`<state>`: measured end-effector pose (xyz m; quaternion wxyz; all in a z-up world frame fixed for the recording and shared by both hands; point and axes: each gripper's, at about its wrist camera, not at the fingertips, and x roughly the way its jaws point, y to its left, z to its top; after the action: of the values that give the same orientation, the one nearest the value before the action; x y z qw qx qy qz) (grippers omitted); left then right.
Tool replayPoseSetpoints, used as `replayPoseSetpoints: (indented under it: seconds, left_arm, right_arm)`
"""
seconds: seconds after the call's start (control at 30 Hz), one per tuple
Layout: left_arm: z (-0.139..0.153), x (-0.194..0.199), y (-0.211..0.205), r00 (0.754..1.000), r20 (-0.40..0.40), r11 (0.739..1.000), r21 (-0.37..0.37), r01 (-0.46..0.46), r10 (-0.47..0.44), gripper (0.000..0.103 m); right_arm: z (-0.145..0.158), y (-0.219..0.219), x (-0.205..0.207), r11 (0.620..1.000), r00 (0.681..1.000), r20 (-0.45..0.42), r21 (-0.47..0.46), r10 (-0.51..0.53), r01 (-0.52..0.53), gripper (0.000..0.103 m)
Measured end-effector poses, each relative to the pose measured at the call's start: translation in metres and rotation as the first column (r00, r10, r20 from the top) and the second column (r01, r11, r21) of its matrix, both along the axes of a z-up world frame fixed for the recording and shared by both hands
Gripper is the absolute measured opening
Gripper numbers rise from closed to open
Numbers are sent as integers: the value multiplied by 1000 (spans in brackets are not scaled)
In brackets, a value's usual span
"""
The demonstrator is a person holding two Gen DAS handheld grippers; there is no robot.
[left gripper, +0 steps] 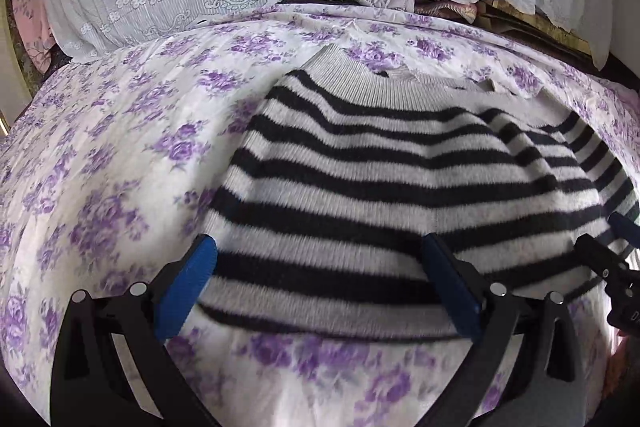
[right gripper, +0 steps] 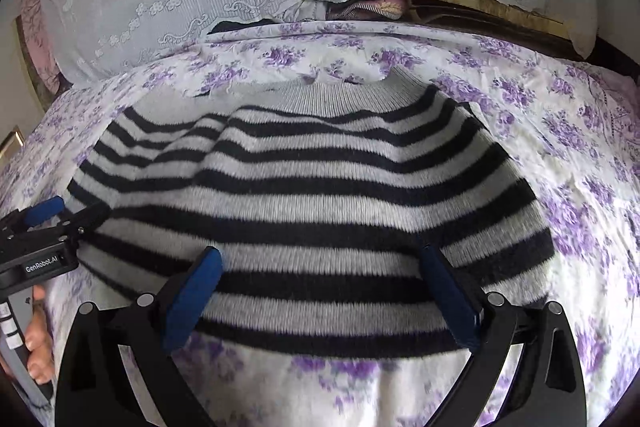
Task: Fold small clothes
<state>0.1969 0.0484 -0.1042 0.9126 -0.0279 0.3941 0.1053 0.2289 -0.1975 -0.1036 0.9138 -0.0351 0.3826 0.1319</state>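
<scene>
Knitted black-and-white striped sweater lies flat on the floral bedsheet. Left gripper and right gripper both gape wide over its near hem, holding nothing. Risk: pads pinching sheet along with the knit.

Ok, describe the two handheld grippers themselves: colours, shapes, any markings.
Both are black, angular frames with silver pivot bolts and flat blue pads on the two fingers. In the right wrist view, the left gripper has a boxy black body printed "GenRobot.AI" in white, on a grey handle with small white buttons, gripped by bare fingers. The right gripper looks identical.
</scene>
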Motion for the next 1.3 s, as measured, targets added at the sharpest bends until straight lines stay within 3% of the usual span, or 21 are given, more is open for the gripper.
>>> replayPoseSetpoints:
  seconds: [0.2, 0.37, 0.5, 0.57, 0.83, 1.2, 1.3]
  left_arm:
    - [-2, -20, -2, 1000, -14, 1000, 29, -3, 3, 99]
    - [-1, -36, 4, 1000, -4, 1000, -6, -15, 15, 99]
    - [4, -48, -2, 1000, 24, 999, 41, -17, 16, 99]
    - [6, -53, -7, 999, 33, 998, 68, -10, 7, 99]
    - [9, -61, -20, 999, 46, 993, 114, 13, -18, 99]
    - [23, -47, -49, 996, 44, 983, 173, 66, -74, 99]
    - [37, -32, -55, 995, 60, 985, 157, 68, -78, 99]
  right_arm:
    - [0, -4, -11, 1000, 1000, -10, -12, 19, -20, 100]
    - [-2, -17, -23, 997, 998, -46, 59, 49, -46, 100]
    - [-1, -30, -38, 991, 997, -53, 126, 51, -44, 100]
    - [-8, -38, -44, 980, 991, -111, 191, 74, -51, 100]
    - [-11, -75, -63, 913, 986, -141, 408, 87, -22, 100]
    - [-13, -87, -58, 864, 985, -140, 503, 96, -13, 100]
    - [-12, -105, -61, 811, 991, -118, 585, 65, 16, 99]
